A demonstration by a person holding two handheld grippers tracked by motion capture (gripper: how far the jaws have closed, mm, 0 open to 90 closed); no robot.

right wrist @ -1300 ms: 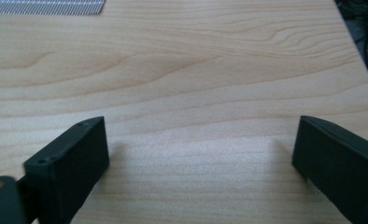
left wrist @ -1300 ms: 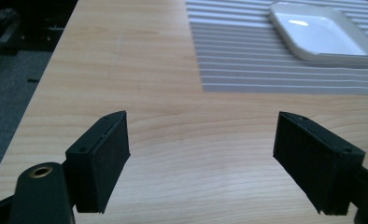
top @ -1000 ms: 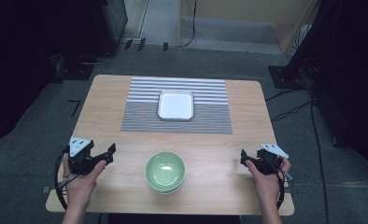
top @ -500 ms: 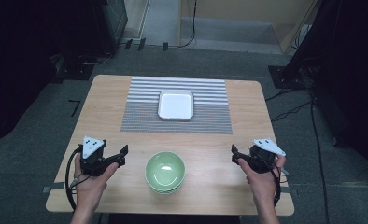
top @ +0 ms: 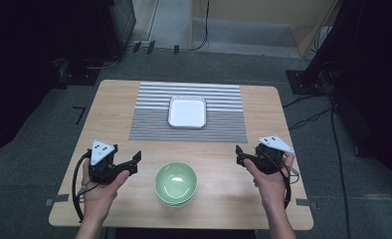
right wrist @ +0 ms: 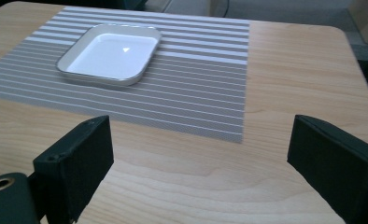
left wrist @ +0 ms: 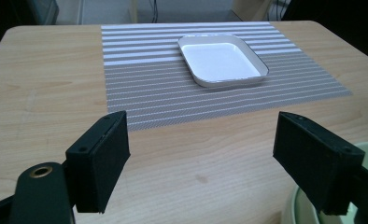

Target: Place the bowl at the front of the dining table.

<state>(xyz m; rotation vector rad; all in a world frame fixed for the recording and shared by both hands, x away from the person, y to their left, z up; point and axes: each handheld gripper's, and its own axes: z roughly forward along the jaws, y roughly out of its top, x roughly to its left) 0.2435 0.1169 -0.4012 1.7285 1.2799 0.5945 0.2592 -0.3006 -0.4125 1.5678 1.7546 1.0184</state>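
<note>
— Bowls (top: pixel 176 183), stacked by the tabletop's near edge, are flanked by both grippers; nothing is held, jaws spread wide.
— If only the rim is pinched by the left gripper (top: pixel 127 164), the stack could be tipped or split.

Bright table, dark room around it
Even overhead light falls on the table (top: pixel 234 199); a small glint sits in the tray (right wrist: pixel 126 50); both gripper views show near jaws soft and blurred
</note>
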